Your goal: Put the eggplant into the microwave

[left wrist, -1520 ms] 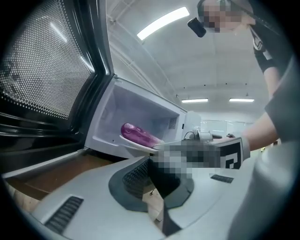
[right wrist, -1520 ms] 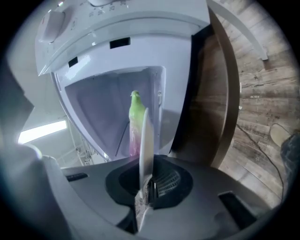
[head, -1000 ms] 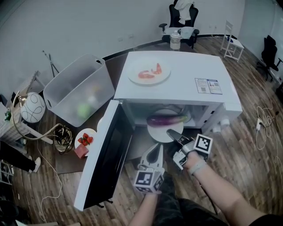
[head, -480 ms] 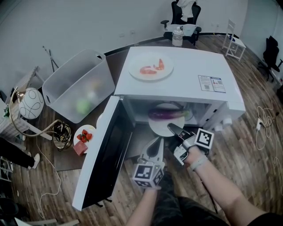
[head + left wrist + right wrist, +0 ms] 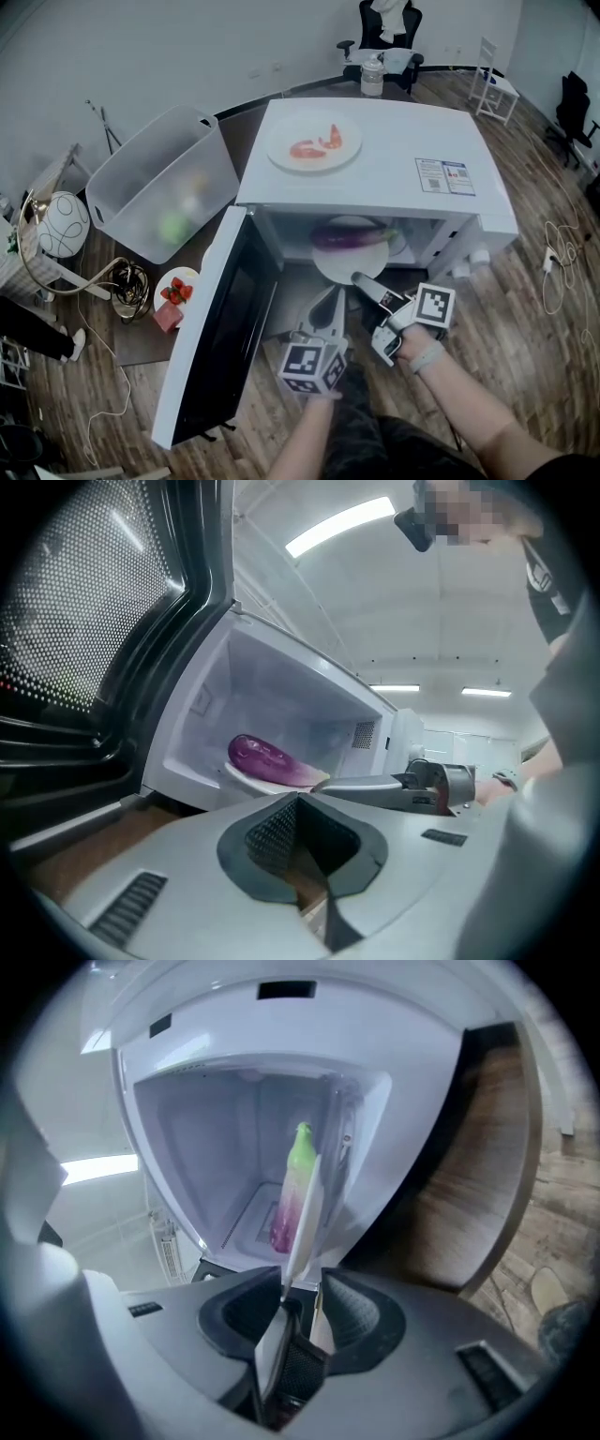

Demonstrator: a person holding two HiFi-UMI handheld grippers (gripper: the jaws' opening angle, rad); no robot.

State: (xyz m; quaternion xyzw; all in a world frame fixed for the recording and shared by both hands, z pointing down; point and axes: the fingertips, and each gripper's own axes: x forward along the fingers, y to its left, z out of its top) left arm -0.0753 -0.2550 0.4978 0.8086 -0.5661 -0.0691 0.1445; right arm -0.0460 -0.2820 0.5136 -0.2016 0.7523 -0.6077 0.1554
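The eggplant (image 5: pixel 349 234) lies on a white plate (image 5: pixel 339 269) inside the open microwave (image 5: pixel 375 169). The right gripper (image 5: pixel 359 278) has just been opening its jaws around the plate's rim. The left gripper (image 5: pixel 332 298) is pinched together, empty.

Both units are the same build. Left gripper (image 5: pixel 330 298) and right gripper (image 5: pixel 364 281) have light-grey moulded shells (image 5: pixel 141 855) tapering forward, with ribbed vent slots (image 5: pixel 127 907) on top and dark cross-hatched pads (image 5: pixel 272 832) in a black recess. White left cube (image 5: pixel 314 367) and right cube (image 5: pixel 433 307) carry black square markers. The right unit has a silver round hub (image 5: pixel 455 785) with a red edge. Operator has bare forearms, a dark sleeve (image 5: pixel 567 466) and dark trousers (image 5: pixel 375 448).
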